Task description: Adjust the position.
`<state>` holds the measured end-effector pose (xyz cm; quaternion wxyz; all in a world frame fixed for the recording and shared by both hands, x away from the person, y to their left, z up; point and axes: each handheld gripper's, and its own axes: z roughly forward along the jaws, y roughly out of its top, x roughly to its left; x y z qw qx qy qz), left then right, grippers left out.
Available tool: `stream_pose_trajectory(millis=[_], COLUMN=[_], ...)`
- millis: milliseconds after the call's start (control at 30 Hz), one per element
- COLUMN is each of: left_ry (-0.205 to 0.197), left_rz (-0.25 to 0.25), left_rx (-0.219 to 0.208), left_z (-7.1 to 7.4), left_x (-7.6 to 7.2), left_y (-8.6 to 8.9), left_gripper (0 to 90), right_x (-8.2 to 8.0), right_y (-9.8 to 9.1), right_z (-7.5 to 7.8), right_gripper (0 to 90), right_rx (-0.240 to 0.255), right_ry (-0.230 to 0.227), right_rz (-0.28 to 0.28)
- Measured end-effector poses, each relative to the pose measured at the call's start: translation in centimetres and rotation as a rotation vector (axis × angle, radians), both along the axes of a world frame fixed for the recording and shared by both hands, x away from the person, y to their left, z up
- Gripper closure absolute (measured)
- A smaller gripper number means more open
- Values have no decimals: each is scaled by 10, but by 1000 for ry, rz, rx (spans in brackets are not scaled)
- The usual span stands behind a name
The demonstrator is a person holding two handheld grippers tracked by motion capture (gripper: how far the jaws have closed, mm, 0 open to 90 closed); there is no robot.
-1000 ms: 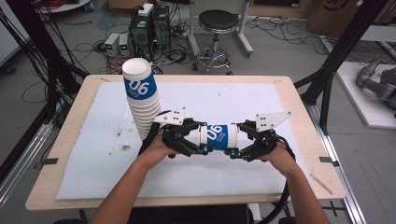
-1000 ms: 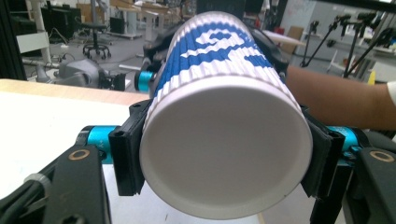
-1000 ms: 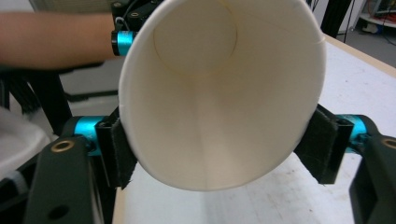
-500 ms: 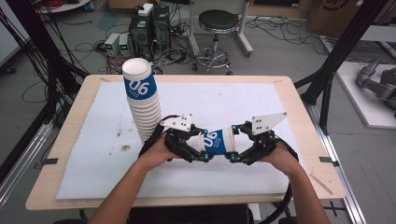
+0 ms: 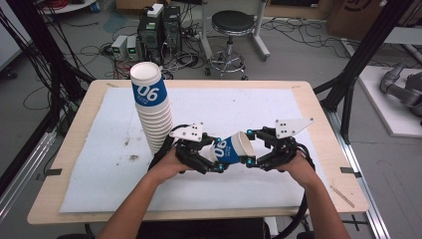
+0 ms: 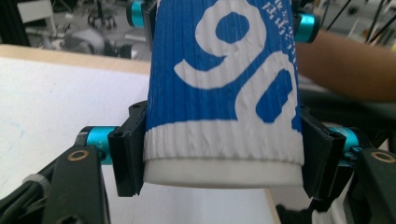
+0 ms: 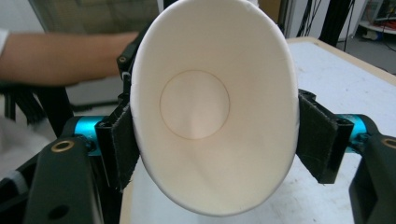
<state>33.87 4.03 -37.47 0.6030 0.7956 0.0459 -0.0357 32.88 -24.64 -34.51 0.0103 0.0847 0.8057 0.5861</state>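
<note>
Above the mat (image 5: 298,107), we hold one cup (image 5: 234,148) on its side between two grippers: the left gripper (image 6: 222,154) clamps its base end, and the right gripper (image 7: 215,140), jaws just closing, squeezes the rim oval. The stack (image 5: 152,112) stands just left. To seat it well, we judge, ease the rim grip and keep the cup straight.

Both forearms reach in over the counter's (image 5: 318,107) near edge. The left hand-held gripper (image 5: 215,158) and right hand-held gripper (image 5: 250,148) face each other, each clamped on the cup (image 5: 233,148), the right's jaws just closing.
</note>
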Motion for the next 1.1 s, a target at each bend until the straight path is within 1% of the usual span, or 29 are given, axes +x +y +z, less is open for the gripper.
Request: stream_pose_trajectory(millis=[67,100,133,167,200,233,267,300,367,400,433,467,500,533,567,600,633,667,700,733,767,833,867,900,933,967,1000,1067,1100], left_ry=[-27,-35,-44,-53,-51,-51,-56,-67,-67,-67,-59,-59,-41,-41,-37,-30,-9,2,2,3,2,1,-3,-18,-32,-39,-39,-41,-43], left_rz=[32,37,43,48,47,47,46,19,17,17,18,18,24,24,30,33,42,48,48,48,49,54,60,65,78,86,86,89,82], left_rx=[43,48,54,59,78,78,91,106,113,113,96,96,57,57,32,9,-43,-57,-57,-56,-53,-40,-31,-4,9,18,18,37,38], left_z=[3,4,5,5,3,3,2,0,-2,-2,-3,-3,-3,-3,-4,-5,-7,-9,-9,-11,-11,-12,-12,-12,-11,-11,-11,-12,-12], left_x=[-3,-4,-5,-6,-6,-6,-6,-6,-6,-6,-6,-6,-4,-4,-4,-3,-4,-4,-4,-4,-4,-4,-5,-7,-8,-9,-9,-9,-9], left_y=[-1,0,1,1,-1,-1,-2,-4,-7,-7,-7,-7,-5,-5,-5,-4,-3,-4,-4,-4,-4,-5,-5,-6,-7,-8,-8,-8,-9], left_gripper=[248,226,225,225,225,233,233,292,304,306,306,306,305,304,304,304,304,304,304,304,304,304,302,294,286,260,242,248,265], right_x=[-2,-2,-2,-3,-3,-3,-3,-4,-5,-5,-5,-5,-4,-4,-4,-4,-3,-3,-3,-3,-3,-3,-3,-2,-2,-2,-2,-3,-3], right_y=[1,1,1,2,3,3,4,6,8,8,9,9,9,9,7,7,6,6,6,8,10,10,11,11,11,11,11,12,13], right_z=[2,4,5,7,8,8,9,11,12,12,12,12,11,11,9,9,6,4,4,2,2,2,2,3,3,4,4,9,11], right_gripper=[258,259,258,258,258,258,258,257,254,254,233,219,205,205,184,184,180,179,179,181,197,207,213,222,224,229,229,236,237], right_rx=[-46,-82,-106,-134,-146,-146,-159,-170,-179,-179,-168,-148,-117,-117,-31,-31,58,87,87,104,97,87,78,55,45,33,33,8,-10], right_ry=[-26,-42,-54,-48,-48,-48,-52,-47,-41,-41,-36,-29,-16,-16,36,36,77,81,81,75,62,55,43,30,26,16,16,-5,-13], right_rz=[-6,-11,-11,-10,-8,-8,-6,0,-1,-1,-9,-20,-33,-33,-61,-61,-75,-80,-80,-89,-91,-88,-86,-74,-71,-71,-71,-59,-59])
